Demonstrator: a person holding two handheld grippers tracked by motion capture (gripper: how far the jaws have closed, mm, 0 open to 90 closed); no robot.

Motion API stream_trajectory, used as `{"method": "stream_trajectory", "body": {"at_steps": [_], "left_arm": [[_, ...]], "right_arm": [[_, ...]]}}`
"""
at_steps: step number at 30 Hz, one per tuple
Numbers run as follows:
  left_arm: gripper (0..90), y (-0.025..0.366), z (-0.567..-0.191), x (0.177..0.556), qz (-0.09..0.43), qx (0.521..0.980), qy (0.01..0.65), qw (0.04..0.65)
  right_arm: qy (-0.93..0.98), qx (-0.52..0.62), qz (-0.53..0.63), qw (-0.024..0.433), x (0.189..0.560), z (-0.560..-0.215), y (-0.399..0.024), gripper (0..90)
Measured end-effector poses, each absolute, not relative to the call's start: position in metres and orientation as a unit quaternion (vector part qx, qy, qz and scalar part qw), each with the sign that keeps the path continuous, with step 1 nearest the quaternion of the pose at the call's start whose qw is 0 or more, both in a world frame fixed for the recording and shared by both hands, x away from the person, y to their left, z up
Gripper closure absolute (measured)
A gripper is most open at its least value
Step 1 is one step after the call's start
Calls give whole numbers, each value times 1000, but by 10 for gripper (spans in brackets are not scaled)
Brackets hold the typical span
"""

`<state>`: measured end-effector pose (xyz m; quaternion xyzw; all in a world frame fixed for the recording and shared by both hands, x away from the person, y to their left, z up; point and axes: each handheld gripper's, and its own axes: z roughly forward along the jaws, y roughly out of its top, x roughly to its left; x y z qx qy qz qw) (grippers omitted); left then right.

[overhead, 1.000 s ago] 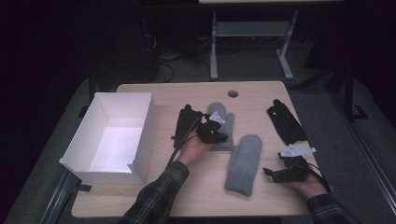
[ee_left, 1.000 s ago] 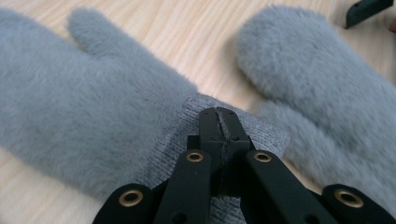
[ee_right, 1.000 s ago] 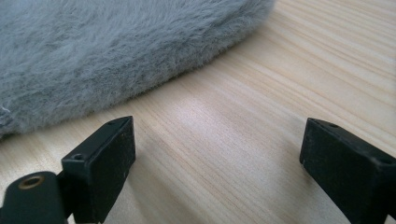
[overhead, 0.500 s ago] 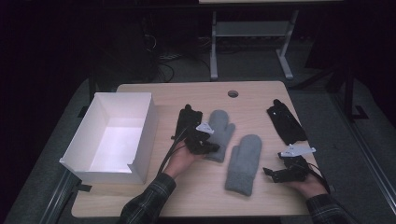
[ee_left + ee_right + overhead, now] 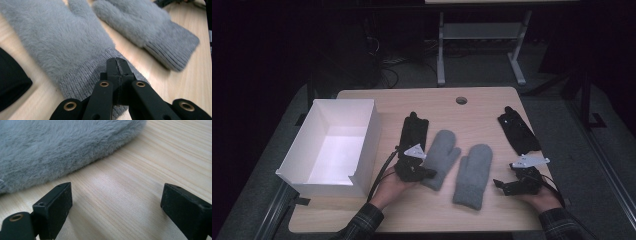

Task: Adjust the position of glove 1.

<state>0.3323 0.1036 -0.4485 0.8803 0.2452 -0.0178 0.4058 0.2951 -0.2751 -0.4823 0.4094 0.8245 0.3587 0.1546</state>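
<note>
Two fluffy grey mittens lie side by side in the middle of the wooden table (image 5: 482, 107). In the high view, my left gripper (image 5: 428, 172) sits at the ribbed cuff of the left mitten (image 5: 443, 152). The left gripper view has its jaws (image 5: 117, 63) pressed together on that cuff, with the left mitten (image 5: 62, 42) stretching away and the right mitten (image 5: 140, 22) beyond. My right gripper (image 5: 499, 185) rests on the table just right of the right mitten (image 5: 473, 172). It (image 5: 115, 200) stands open over bare wood, with the right mitten's fur (image 5: 62, 147) at the upper left.
A black glove (image 5: 413, 131) lies left of the mittens, close to my left hand, and another black glove (image 5: 518, 132) lies at the right. An open white box (image 5: 344, 102) stands at the table's left. A cable hole (image 5: 461, 100) is near the far edge.
My left hand has drawn back toward the near edge and a little left, and the left grey mitten has slid with it. The right hand and right mitten have stayed put.
</note>
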Motion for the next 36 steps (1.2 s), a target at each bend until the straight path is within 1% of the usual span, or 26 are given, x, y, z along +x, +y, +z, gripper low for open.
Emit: {"method": "stream_trajectory", "body": {"at_steps": [9, 12, 13, 16, 17, 19, 20, 21, 23, 27, 33, 35, 36], "left_arm": [[896, 116, -448, 306, -18, 882, 244, 404], [891, 117, -445, 306, -13, 879, 246, 409], [809, 118, -444, 307, -8, 876, 248, 413], [670, 119, -435, 314, 22, 867, 267, 419], [601, 121, -433, 317, 33, 863, 275, 423], [537, 123, -433, 329, 38, 856, 299, 421], [511, 123, -433, 329, 38, 856, 299, 421], [511, 122, -435, 334, 50, 859, 303, 411], [468, 121, -439, 342, 53, 861, 308, 402], [458, 116, -444, 353, 65, 865, 310, 390], [465, 104, -454, 361, 56, 865, 316, 384], [476, 101, -458, 362, 63, 873, 315, 368], [496, 100, -461, 362, 59, 871, 321, 368]], "right_arm": [[824, 410, 358, 155, 295, -482, -275, 98], [824, 410, 358, 155, 295, -482, -275, 97], [824, 411, 358, 154, 295, -482, -274, 97], [824, 411, 358, 154, 295, -482, -274, 97], [824, 411, 358, 154, 295, -482, -274, 97], [824, 410, 358, 154, 295, -482, -274, 97], [824, 410, 358, 154, 295, -482, -274, 97], [824, 411, 358, 154, 295, -482, -274, 97], [824, 410, 359, 154, 295, -482, -274, 98], [825, 410, 359, 154, 295, -482, -274, 99], [824, 410, 359, 154, 295, -482, -274, 103], [825, 409, 358, 155, 295, -482, -274, 104], [825, 408, 360, 153, 294, -481, -274, 155]]}}
